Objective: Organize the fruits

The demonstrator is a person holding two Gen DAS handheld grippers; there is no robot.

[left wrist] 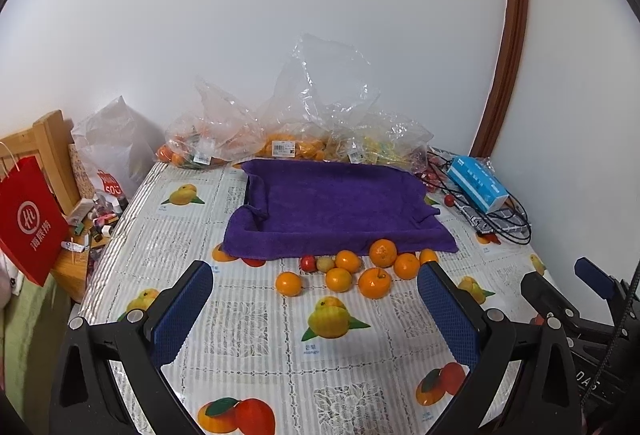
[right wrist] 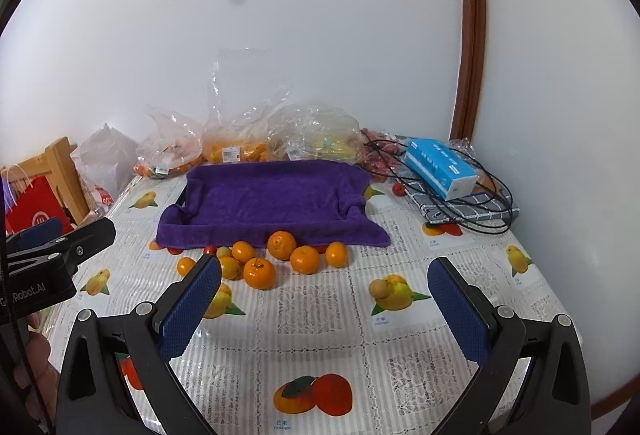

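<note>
Several loose oranges (left wrist: 374,282) (right wrist: 260,273) lie in a cluster on the fruit-print tablecloth, just in front of a tray draped in a purple towel (left wrist: 340,207) (right wrist: 272,201). A small red fruit (left wrist: 307,263) and a small yellowish one (left wrist: 325,264) lie at the cluster's left. My left gripper (left wrist: 316,311) is open and empty, held above the cloth short of the oranges. My right gripper (right wrist: 326,305) is open and empty, also short of the cluster; it shows at the right edge of the left wrist view (left wrist: 592,275).
Clear plastic bags of fruit (left wrist: 280,131) (right wrist: 240,139) stand behind the tray against the wall. A blue tissue box (left wrist: 478,185) (right wrist: 440,171) and black cables lie at the back right, with a red fruit (right wrist: 398,188) beside them. A red paper bag (left wrist: 28,219) hangs off the table's left.
</note>
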